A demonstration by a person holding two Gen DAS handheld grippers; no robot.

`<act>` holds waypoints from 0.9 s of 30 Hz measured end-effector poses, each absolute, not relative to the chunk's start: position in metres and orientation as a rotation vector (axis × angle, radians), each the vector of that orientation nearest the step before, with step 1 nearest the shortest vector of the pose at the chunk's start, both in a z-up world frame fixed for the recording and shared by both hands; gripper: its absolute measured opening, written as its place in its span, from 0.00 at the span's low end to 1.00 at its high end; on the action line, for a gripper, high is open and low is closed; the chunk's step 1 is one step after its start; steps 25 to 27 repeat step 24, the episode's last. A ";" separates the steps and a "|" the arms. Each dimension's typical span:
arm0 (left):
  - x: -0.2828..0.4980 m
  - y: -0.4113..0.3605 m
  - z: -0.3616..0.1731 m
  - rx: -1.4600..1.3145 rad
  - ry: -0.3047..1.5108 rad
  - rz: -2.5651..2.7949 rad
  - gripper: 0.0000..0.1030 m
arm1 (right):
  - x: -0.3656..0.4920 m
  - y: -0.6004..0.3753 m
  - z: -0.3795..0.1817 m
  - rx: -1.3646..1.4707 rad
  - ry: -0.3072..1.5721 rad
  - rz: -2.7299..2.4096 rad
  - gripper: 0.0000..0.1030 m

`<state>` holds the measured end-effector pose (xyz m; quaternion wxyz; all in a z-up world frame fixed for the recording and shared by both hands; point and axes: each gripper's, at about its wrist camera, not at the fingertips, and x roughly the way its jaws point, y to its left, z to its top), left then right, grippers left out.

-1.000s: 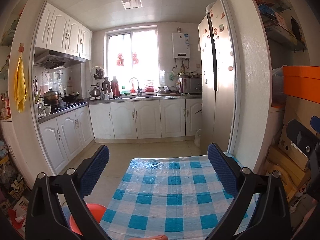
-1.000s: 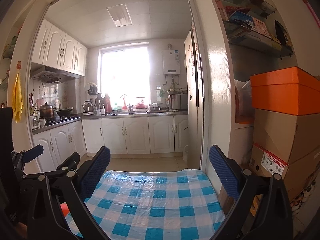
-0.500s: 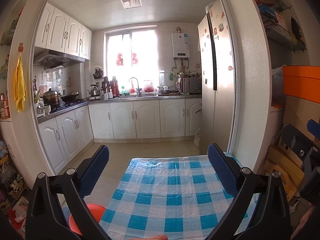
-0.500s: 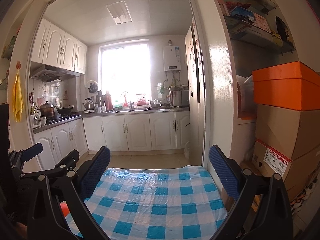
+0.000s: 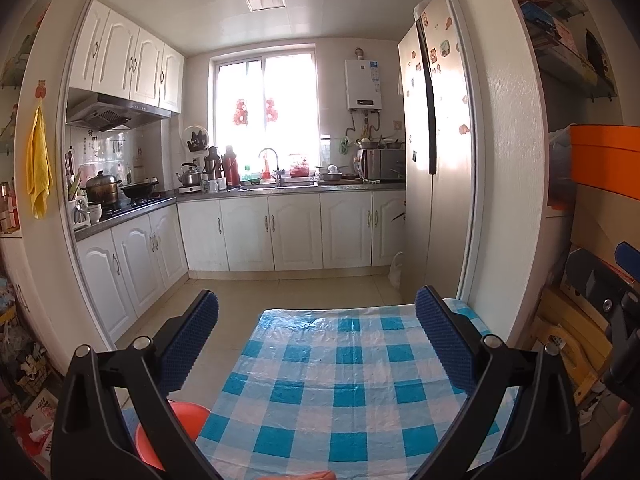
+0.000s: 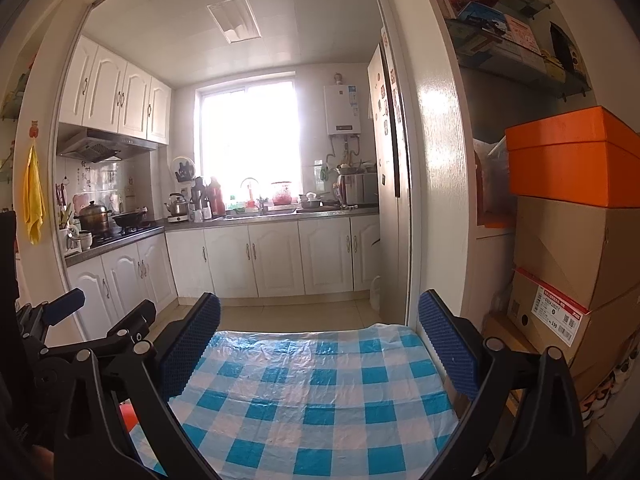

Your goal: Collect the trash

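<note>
Trash was nowhere on the checked worktop (image 5: pixel 320 380), so neither gaping, empty left hand-held gripper (image 5: pixel 316 344) nor right hand-held gripper (image 6: pixel 320 344) lay nearer, I judged.

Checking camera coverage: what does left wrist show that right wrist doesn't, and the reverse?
Left wrist only: the red window decorations, washed out by glare in the other view, and more of the orange stool beside the table.

Right wrist only: the labelled cardboard box under the orange box, and the left gripper's body from the side.

Both: checked tablecloth, kitchen cabinets, fridge, yellow towel, orange box. Both grippers open, empty; right gripper.
</note>
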<state>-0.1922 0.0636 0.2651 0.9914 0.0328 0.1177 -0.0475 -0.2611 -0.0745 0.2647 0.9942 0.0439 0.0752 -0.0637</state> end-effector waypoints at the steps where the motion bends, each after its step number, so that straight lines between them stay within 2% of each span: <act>1: -0.191 0.064 0.264 0.065 0.241 -0.097 0.96 | -0.259 -0.075 0.263 0.088 0.156 -0.129 0.95; 12: -0.153 0.066 0.226 0.043 0.355 -0.116 0.96 | -0.225 -0.088 0.230 0.122 0.262 -0.117 0.95; 17: -0.114 0.059 0.170 0.049 0.516 -0.100 0.96 | -0.192 -0.104 0.192 0.147 0.378 -0.132 0.95; 23: -0.053 0.045 0.075 0.081 0.745 -0.057 0.96 | -0.133 -0.122 0.110 0.167 0.597 -0.162 0.95; 24: -0.047 0.044 0.066 0.087 0.767 -0.051 0.96 | -0.119 -0.125 0.090 0.165 0.651 -0.179 0.95; 27: -0.047 0.044 0.066 0.087 0.767 -0.051 0.96 | -0.119 -0.125 0.090 0.165 0.651 -0.179 0.95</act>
